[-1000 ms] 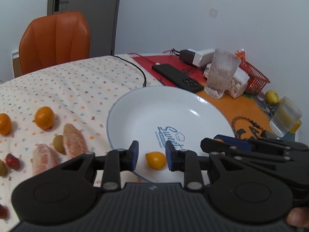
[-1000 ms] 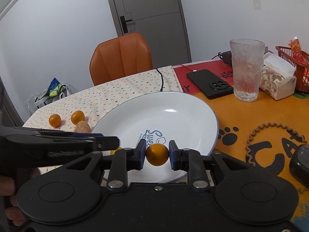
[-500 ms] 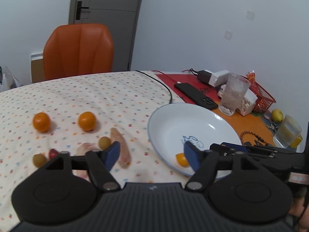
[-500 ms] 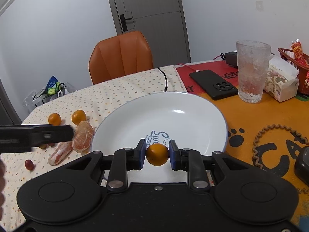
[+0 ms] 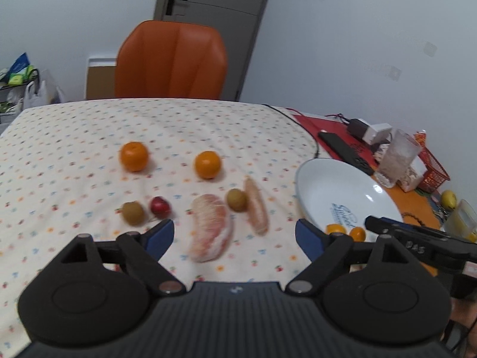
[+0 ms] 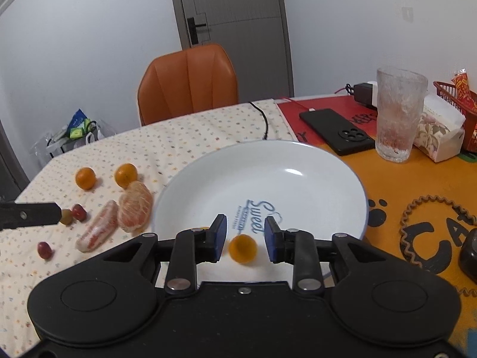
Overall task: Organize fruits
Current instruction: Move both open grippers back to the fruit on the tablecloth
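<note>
My right gripper (image 6: 245, 237) is open over the near rim of the white plate (image 6: 298, 161). A small orange kumquat (image 6: 242, 248) sits loose between its pads, blurred. A second kumquat (image 6: 204, 228) peeks behind the left finger. My left gripper (image 5: 234, 235) is wide open and empty above the dotted cloth, over a peeled citrus piece (image 5: 212, 228). Beside it lie a thin peeled segment (image 5: 256, 207), two green fruits (image 5: 237, 199) (image 5: 133, 213), a red fruit (image 5: 160, 206) and two tangerines (image 5: 134, 156) (image 5: 207, 164). The plate (image 5: 328, 185) with both kumquats (image 5: 336, 228) lies to the right.
An orange chair (image 5: 171, 59) stands behind the table. A black phone (image 6: 337, 131), a frosted glass (image 6: 398, 117), a tissue pack (image 6: 438, 134) and a red basket (image 6: 456, 101) sit at the right. A black cable (image 6: 263, 119) runs across the cloth.
My right gripper has opened and let go of the kumquat over the plate. My left gripper has swung further left, from the plate to above the fruits on the cloth.
</note>
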Motion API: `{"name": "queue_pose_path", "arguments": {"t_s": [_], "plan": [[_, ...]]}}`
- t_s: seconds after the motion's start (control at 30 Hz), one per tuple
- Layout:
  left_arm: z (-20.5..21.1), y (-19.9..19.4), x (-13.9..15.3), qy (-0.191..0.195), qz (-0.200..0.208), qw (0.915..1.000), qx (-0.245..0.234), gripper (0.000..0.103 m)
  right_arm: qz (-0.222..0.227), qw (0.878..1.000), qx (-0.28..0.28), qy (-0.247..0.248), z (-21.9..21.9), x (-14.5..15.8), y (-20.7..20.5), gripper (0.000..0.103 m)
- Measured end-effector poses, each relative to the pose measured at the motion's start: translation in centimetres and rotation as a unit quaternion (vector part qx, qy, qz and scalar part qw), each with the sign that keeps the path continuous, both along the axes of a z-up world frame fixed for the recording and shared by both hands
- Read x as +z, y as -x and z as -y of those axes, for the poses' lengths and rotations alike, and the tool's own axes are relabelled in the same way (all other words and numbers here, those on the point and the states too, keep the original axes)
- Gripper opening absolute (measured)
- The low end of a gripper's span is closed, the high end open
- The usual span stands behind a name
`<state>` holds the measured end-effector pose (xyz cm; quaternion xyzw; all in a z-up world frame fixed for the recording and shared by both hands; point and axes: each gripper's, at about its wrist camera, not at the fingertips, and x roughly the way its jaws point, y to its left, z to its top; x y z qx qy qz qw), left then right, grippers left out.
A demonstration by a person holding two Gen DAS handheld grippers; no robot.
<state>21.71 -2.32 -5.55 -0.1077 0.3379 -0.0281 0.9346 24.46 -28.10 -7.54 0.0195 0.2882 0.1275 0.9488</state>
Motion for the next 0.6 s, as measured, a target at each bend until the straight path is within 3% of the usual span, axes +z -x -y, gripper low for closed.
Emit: {"name": "queue_pose_path", "arguments": {"t_s": [0.13, 0.4, 0.6], "plan": [[-1.3, 0.9, 0.3, -0.003, 0.000, 0.9998, 0.018, 0.088, 0.018, 1.000, -0.001, -0.018, -0.7, 0.9, 0.9, 0.062], [-3.7, 2.4, 0.9, -0.007, 0.002, 0.9993, 0.038, 0.095, 0.051, 0.998, 0.025, -0.040, -2.6, 3.0, 2.5, 0.100], [-5.3, 3.5, 1.2, 0.005, 0.015, 0.9989, 0.045, 0.101, 0.062, 0.996, 0.045, -0.039, -4.6, 3.9, 3.2, 0.103]]}}
